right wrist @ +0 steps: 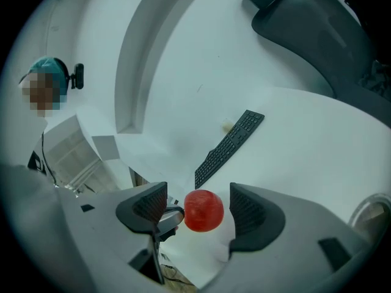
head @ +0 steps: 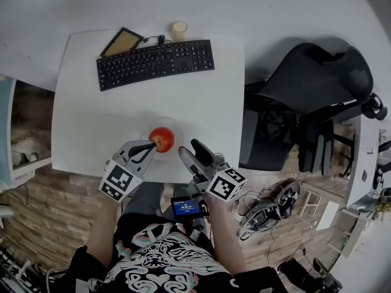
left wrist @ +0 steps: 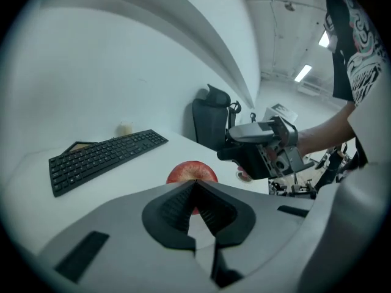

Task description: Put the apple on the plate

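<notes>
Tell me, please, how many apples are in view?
1. The apple lies near the table's near edge, by the left gripper; no other shows.

An office: a white table [head: 79, 127] with a black keyboard [head: 156, 63] near its far edge, a black swivel chair [head: 317, 90] alongside.

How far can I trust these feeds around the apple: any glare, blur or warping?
Head view: even light, apple sharp, table edges bowed by the lens. Left gripper view: dark corners, bright ceiling lights, apple half hidden behind soft-focus jaws. Right gripper view: strong curving, apple slightly soft.
</notes>
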### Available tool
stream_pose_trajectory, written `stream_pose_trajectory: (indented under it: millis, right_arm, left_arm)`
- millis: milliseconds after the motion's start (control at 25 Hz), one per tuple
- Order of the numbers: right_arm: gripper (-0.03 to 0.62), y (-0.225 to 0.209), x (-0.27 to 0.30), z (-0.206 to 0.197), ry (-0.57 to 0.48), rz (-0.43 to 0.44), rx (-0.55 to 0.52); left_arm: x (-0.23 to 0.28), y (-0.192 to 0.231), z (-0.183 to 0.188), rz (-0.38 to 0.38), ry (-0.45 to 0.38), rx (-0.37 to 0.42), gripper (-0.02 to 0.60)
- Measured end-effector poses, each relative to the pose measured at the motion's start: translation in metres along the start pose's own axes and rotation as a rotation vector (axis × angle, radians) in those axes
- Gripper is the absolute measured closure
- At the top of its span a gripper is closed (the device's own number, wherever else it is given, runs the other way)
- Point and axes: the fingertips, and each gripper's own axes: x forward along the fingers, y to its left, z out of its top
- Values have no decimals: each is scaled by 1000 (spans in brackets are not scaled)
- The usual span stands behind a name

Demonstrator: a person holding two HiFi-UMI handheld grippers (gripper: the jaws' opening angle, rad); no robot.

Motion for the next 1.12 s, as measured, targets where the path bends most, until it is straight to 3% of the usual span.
stream_pose_trajectory:
  millis: [120, 480, 720, 1120]
  right_arm:
    - [263, -4, -2, -5, 27, -14, 0]
    - [264, -10, -5, -8, 43, -33, -8]
    - [264, -16, -6, -21, 134, -87, -139]
    - [264, -18, -5, -33, 191, -117, -227]
  left_arm:
    - [6, 5, -8, 17, 80, 33, 566]
    - [23, 3, -26, -18, 301, 25, 566]
    - [33, 8, -22, -22, 315, -13, 565]
    - [45, 1, -10, -11, 269, 63, 565]
